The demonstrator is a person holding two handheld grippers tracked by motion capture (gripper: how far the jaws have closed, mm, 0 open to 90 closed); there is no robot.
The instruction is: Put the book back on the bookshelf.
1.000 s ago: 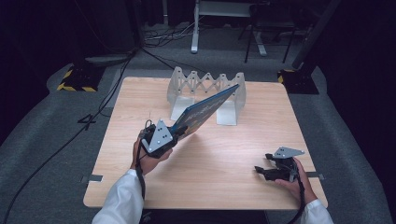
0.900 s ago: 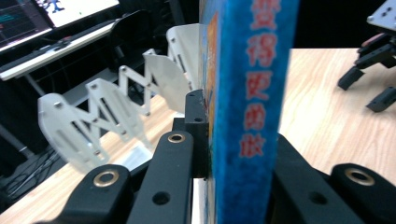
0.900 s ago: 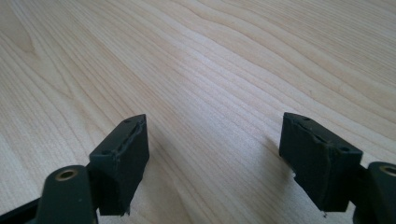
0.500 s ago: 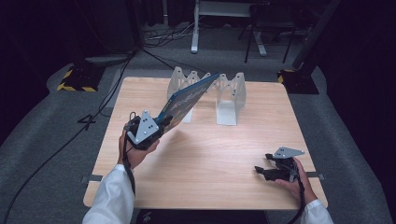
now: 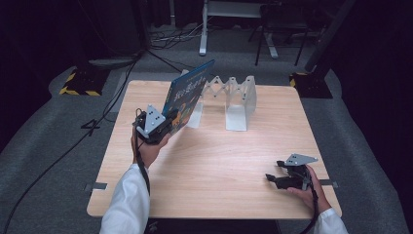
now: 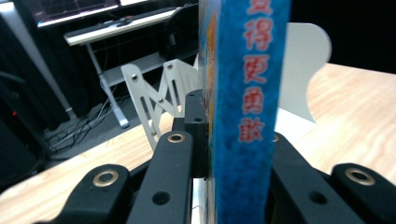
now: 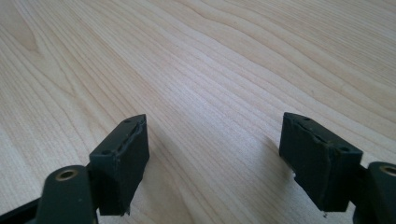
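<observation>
At six o'clock on the pale wooden tabletop (image 5: 219, 161), your right gripper (image 5: 273, 179) rests low at about five o'clock, its fingers (image 7: 122, 154) spread wide on nothing, just where it lay a second ago. Your left gripper (image 5: 163, 127), at about nine o'clock, has its fingers (image 6: 175, 163) clamped on the lower spine of the thin blue picture book with red lettering (image 5: 187, 93). What has changed is the book's pose and place: a second ago it slanted low across the middle of the tabletop, pointing toward one o'clock; now it has swung leftward and stands much steeper. Its top edge now reaches up by the left end of the white folding accordion book rack (image 5: 229, 95) at twelve o'clock. That likely means the book is being lined up for a slot; it is not yet seated.
</observation>
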